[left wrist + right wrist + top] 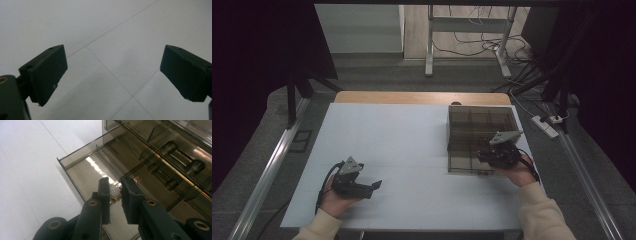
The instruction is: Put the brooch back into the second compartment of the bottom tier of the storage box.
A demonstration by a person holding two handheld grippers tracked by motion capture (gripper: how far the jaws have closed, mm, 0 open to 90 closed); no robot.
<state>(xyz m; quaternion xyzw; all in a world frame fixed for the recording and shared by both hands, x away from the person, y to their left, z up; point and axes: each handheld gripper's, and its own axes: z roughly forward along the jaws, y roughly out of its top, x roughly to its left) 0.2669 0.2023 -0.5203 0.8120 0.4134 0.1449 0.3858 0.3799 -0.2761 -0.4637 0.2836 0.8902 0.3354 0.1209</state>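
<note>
pearl hair clip [115,193] sits pinched between the nearly closed right gripper [116,186] fingers over the smoky organizer box [82,162], so a loose pinch could drop it outside its compartment, while the left gripper [113,72] rests wide open, empty.

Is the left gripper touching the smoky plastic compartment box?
Apart. The high view shows the left gripper over the bare white table, well clear of the box, where the right gripper works.

Big white worktop [412,150] with faint grid lines, wooden edge at the back, a power strip [544,126] on the grey floor, cables tangled under a desk frame [430,40].
</note>
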